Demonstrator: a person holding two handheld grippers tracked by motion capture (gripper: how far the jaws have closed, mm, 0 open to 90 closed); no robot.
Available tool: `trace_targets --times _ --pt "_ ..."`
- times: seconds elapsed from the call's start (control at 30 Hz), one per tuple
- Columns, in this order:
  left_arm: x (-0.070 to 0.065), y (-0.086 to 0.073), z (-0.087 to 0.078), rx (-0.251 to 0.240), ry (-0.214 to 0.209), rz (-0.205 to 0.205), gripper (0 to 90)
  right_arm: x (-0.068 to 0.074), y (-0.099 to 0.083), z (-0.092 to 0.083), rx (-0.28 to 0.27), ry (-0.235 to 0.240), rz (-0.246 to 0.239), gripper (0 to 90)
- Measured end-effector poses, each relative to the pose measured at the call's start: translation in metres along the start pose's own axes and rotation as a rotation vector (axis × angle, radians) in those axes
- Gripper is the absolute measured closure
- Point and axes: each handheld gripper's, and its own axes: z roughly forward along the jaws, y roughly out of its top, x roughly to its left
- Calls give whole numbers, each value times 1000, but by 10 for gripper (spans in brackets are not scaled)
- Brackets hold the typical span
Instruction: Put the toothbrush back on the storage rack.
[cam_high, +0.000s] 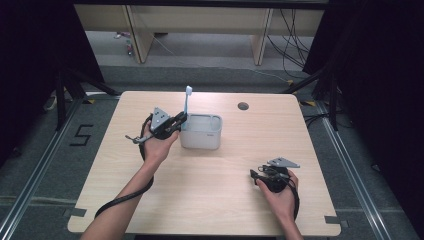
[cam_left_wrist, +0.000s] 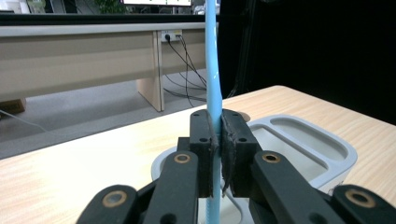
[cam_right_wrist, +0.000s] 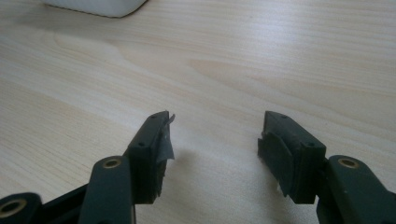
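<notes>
Toothbrush, light blue plastic (cam_left_wrist: 213, 70), stands upright with its lower end at the left compartment of the white two-slot plastic holder (cam_high: 201, 131) mid-desk. Your left gripper (cam_left_wrist: 217, 140) has its jaws clamped on the handle. Judging by that, insertion looks underway; seating and release remain. Your right gripper (cam_right_wrist: 212, 140) rests on the light wooden desk (cam_right_wrist: 233, 56), jaws open and empty.

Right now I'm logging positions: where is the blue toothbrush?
In the high view the blue toothbrush stands upright, clamped in the left gripper, at the left end of the white holder, left of the table's centre.
</notes>
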Motion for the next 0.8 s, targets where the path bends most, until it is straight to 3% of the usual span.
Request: trace_targets --times 0.1,0.8 --pt "1 1 -1 22 4 -5 830 -2 1 -2 7 -27 -40 431" --pt "3 -1 1 118 20 -43 830 -2 1 -2 10 -26 -38 430"
